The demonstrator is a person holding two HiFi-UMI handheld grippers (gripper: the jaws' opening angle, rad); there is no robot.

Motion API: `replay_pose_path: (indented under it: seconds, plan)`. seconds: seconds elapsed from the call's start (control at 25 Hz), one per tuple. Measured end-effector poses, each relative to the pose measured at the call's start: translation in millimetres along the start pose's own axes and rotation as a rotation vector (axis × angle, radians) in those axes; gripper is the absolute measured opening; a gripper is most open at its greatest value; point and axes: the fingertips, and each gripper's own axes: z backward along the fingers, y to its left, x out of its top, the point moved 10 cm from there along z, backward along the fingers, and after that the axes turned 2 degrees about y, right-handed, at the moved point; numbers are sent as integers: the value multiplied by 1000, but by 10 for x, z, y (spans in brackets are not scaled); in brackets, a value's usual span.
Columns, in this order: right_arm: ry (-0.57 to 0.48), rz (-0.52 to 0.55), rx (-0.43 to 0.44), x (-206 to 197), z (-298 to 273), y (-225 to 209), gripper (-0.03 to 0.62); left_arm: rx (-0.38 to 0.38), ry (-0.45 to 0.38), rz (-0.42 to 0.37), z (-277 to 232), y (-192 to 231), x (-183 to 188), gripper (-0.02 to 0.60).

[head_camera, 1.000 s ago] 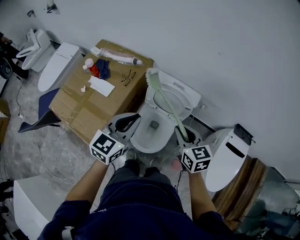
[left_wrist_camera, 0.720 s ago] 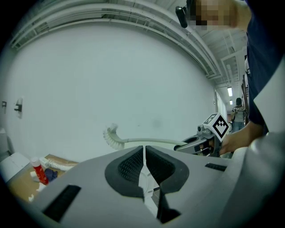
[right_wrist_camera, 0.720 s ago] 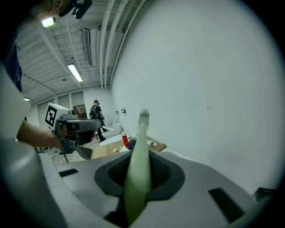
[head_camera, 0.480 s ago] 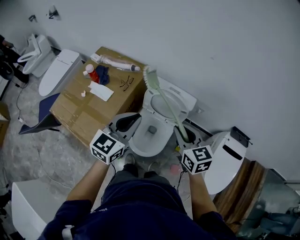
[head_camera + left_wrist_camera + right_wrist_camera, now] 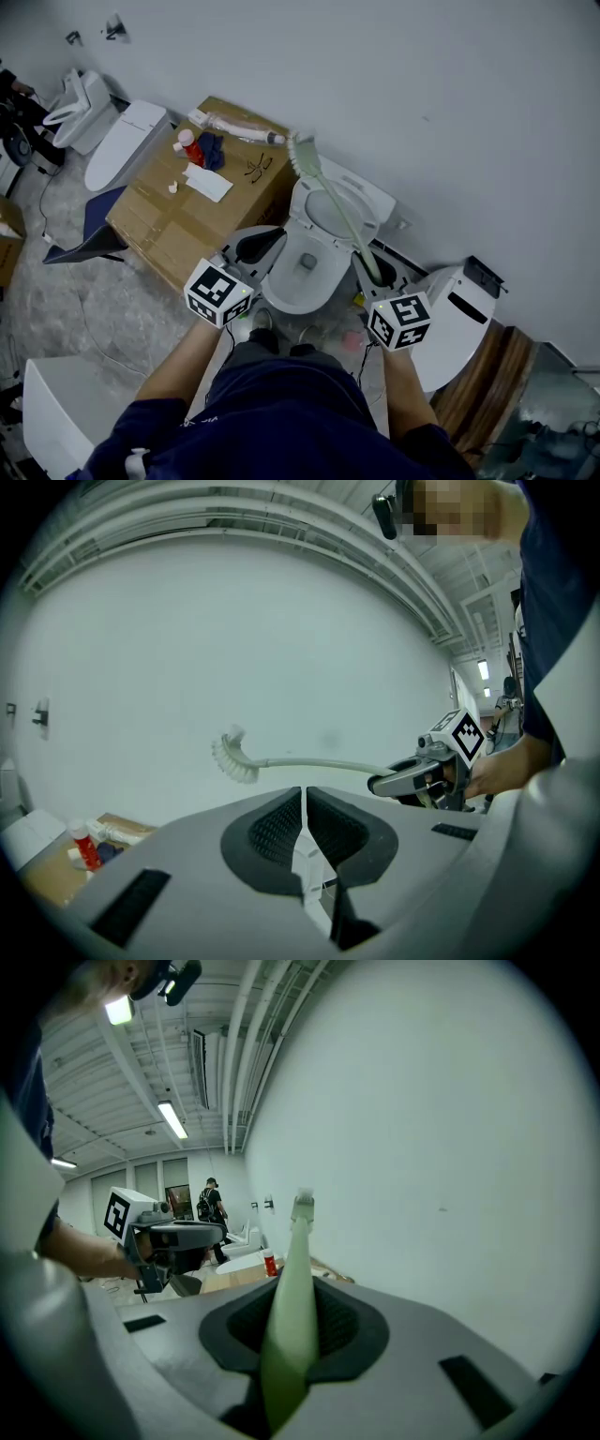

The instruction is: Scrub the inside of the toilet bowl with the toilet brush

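Note:
A white toilet bowl [image 5: 302, 278] stands open below me, its lid [image 5: 349, 202] raised against the wall. My right gripper [image 5: 372, 273] is shut on the pale green toilet brush [image 5: 336, 203], whose handle [image 5: 290, 1316] runs up between the jaws. The bristle head [image 5: 303, 155] is raised in the air above and behind the lid, well outside the bowl; the left gripper view also shows the brush head [image 5: 231, 759]. My left gripper [image 5: 251, 246] hovers over the bowl's left rim, shut with nothing between its pads.
A cardboard box [image 5: 178, 220] left of the toilet carries a red bottle [image 5: 188, 145], a blue cloth, glasses and papers. Other toilets stand at far left [image 5: 123, 143] and at right [image 5: 457, 321]. A person [image 5: 212, 1206] walks far off.
The brush stays raised above the lid, and both grippers hold about the same pose. The head view has shifted slightly, so everything sits a little lower right in it.

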Motion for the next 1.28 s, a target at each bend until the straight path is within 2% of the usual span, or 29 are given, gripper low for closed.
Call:
replay_pose_path:
  seconds: [1.28]
  plan:
    - [-4,-27,12,11,61,-30,67,-9,27,8,-75,-106,-57,43]
